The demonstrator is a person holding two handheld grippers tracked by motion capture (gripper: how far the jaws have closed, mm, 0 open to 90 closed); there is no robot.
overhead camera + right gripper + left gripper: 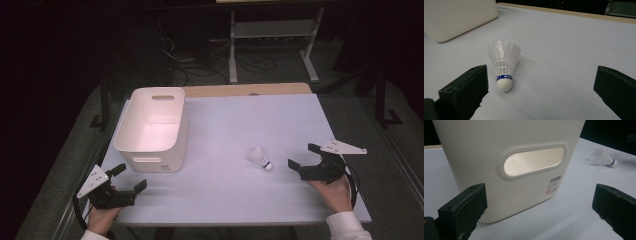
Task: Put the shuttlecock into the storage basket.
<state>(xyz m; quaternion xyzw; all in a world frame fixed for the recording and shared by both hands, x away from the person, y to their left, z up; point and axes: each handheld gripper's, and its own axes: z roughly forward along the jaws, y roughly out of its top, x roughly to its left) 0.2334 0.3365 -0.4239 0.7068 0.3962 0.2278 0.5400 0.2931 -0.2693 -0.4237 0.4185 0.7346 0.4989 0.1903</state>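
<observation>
High view: above the near table (pixel 225 200) edge, facing forward and down. Left gripper view: low, close against the white bin (pixel 506 170). Right gripper view: low, close to the shuttlecock (pixel 504 65). Bin and shuttlecock shared across all three.

**Open table on the right, tub blocking the left**

White table (pixel 235 125) is lying bare across its middle and far right, giving free passage. Shuttlecock (pixel 261 157) is lying just ahead of the right gripper (pixel 303 156), nothing standing between them. White tub (pixel 152 127) is standing close before the left gripper (pixel 131 177), walling off that side.
</observation>
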